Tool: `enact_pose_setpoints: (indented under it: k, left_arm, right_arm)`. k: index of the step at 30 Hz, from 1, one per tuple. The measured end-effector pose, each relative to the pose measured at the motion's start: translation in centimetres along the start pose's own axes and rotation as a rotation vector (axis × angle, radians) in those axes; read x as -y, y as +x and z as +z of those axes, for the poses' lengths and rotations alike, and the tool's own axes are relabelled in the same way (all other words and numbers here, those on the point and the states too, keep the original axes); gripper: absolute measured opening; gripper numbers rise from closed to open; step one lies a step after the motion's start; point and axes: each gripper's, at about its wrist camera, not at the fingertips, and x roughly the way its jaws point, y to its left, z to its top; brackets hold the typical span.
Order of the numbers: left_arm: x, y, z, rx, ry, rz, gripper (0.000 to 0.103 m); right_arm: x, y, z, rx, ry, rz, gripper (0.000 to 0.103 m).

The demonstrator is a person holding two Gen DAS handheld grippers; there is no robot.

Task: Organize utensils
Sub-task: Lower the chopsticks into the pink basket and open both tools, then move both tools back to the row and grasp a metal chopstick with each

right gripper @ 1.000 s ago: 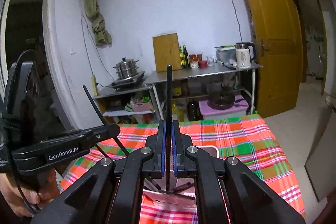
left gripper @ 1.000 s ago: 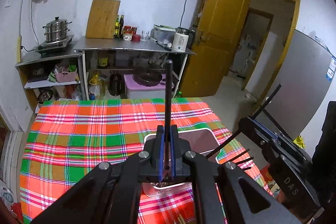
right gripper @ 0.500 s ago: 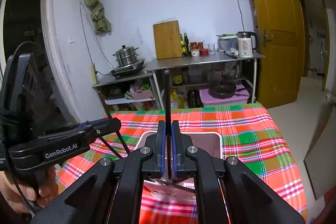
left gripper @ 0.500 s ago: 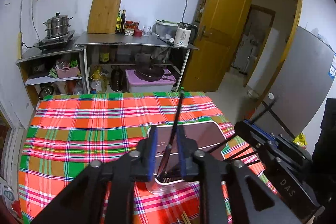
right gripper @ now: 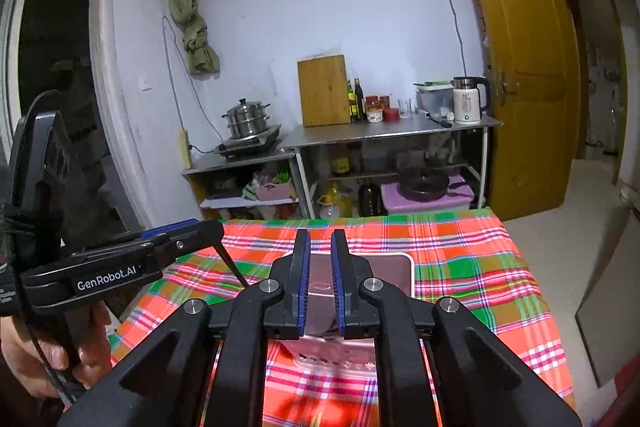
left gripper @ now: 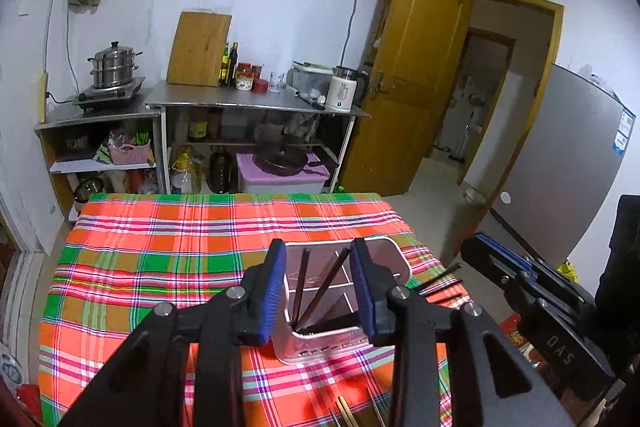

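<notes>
black chopsticks [left gripper: 316,291] lean in holder [left gripper: 392,255] between parted left gripper [left gripper: 319,289] jaws.

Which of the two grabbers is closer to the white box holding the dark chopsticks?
About equal, as far as I can tell. The left gripper and right gripper both hang open just above the white box, fingers off the chopsticks.
</notes>
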Motion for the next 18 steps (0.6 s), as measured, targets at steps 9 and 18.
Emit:
enact_pose_setpoints:
  k: [9,18]
  left_arm:
    - [0.1,-3.1,-3.4,0.020,-0.018,-0.020,0.037]
    - [0.0,-3.9,-9.0,-0.036,-0.068,-0.020,0.039]
  right_arm:
    - [0.5,-3.6,-2.5,0.001,0.018,0.004,0.010]
    - [1.2,-5.9,-6.9,-0.053,0.053,0.003,0.011]
